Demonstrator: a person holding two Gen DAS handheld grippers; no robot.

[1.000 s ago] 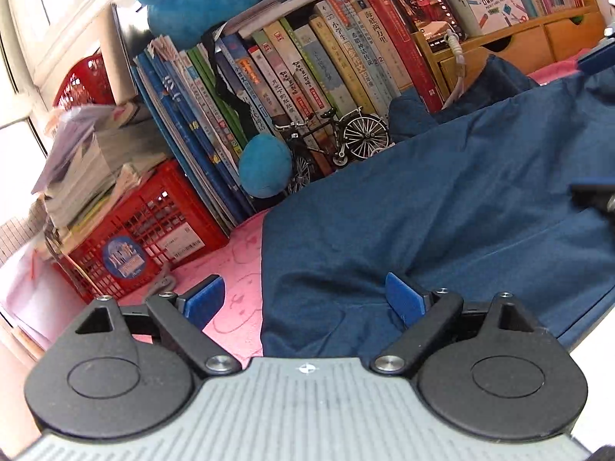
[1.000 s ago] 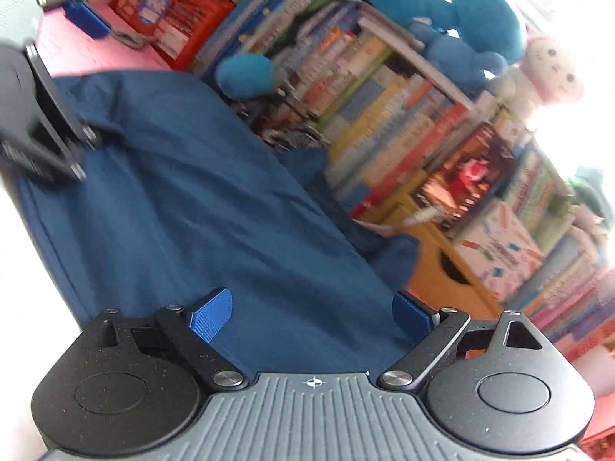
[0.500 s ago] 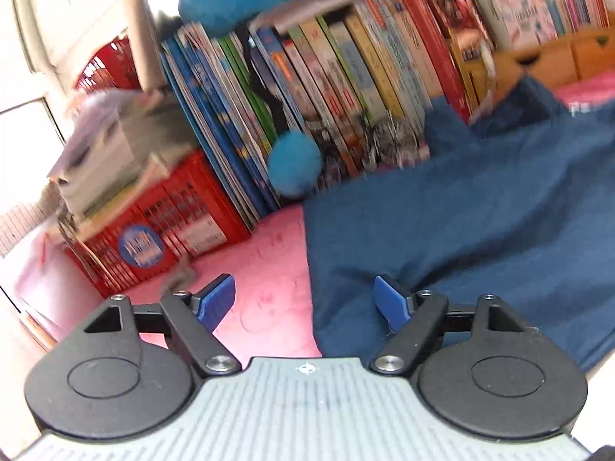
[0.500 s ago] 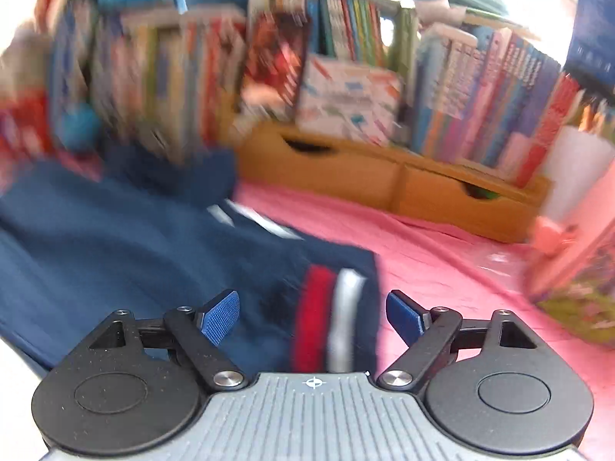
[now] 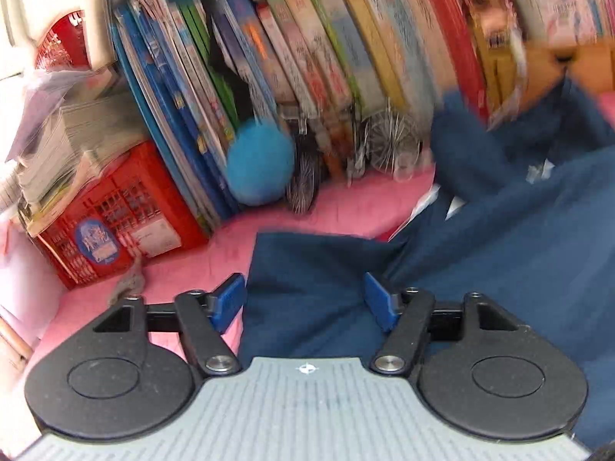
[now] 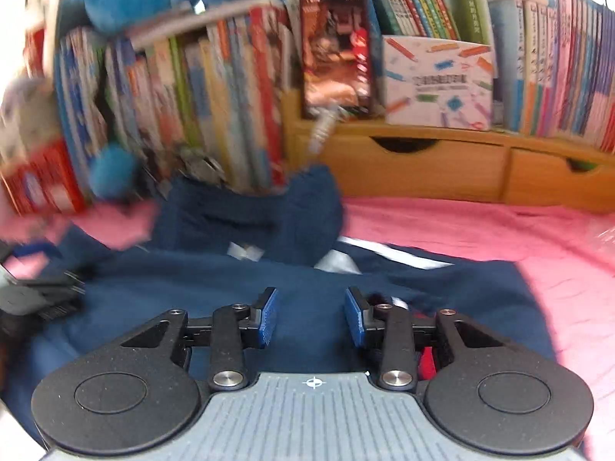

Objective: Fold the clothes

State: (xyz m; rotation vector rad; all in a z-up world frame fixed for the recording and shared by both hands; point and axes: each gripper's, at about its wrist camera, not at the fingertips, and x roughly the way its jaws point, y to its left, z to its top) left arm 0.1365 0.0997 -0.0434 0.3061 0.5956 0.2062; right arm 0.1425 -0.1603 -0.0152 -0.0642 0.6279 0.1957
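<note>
At far left a red crate (image 5: 115, 223) and leaning books (image 5: 238, 88) border the pink worktop (image 5: 338, 207), where the navy garment (image 5: 499, 253) lies spread, its long axis running left to right. Over its left sleeve (image 5: 307, 269) hovers the left gripper (image 5: 305, 299), jaws released, cloth edge just inside the left finger. Further right, the right gripper (image 6: 311, 317) hangs over the striped right sleeve (image 6: 442, 280), jaws parted, holding nothing. Each sleeve lies straight ahead of its nearer gripper.

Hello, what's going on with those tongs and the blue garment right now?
Left tongs open. Right tongs open. Navy garment spread on pink cloth. Nothing in the way.
</note>
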